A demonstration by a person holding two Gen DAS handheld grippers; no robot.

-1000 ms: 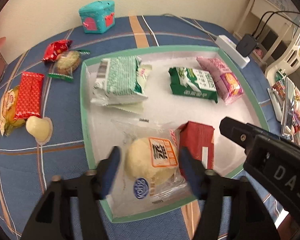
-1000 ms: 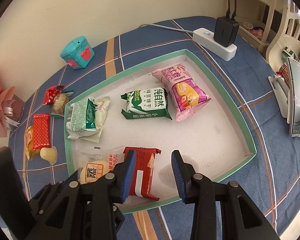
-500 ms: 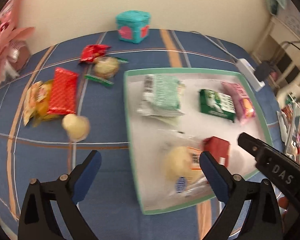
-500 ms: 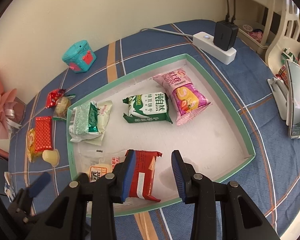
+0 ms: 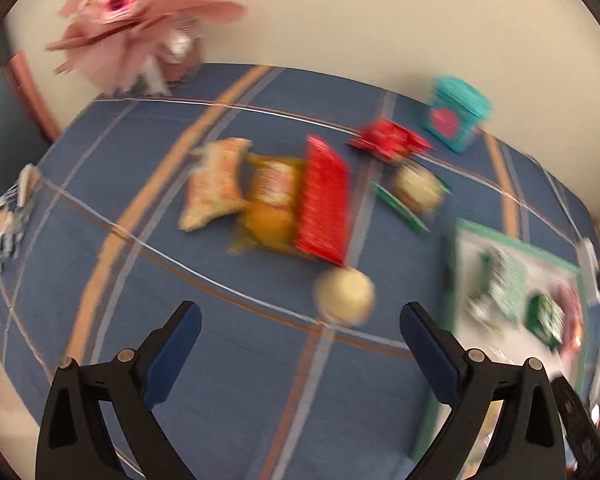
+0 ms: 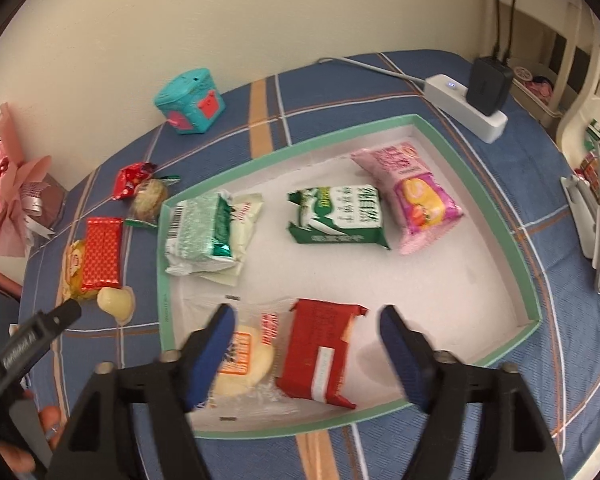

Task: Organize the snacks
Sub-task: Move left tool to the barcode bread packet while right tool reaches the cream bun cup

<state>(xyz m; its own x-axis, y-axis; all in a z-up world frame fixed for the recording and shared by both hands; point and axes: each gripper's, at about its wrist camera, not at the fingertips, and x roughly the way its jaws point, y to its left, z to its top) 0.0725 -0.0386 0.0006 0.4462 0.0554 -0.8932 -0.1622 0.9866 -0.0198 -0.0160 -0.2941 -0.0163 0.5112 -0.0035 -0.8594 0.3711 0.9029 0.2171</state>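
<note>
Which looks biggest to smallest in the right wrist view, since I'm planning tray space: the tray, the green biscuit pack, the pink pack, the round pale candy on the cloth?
1. Tray.
2. Green biscuit pack and pink pack: alike, unranked.
3. Pale candy.

A blue plaid-clothed counter (image 6: 380, 92) carries a green-rimmed tray (image 6: 496, 216). Left of the tray lie a red wafer pack (image 6: 102, 254), a pale round sweet (image 6: 114, 300) and a teal box (image 6: 190, 102); behind it, a power strip (image 6: 466, 108).
</note>
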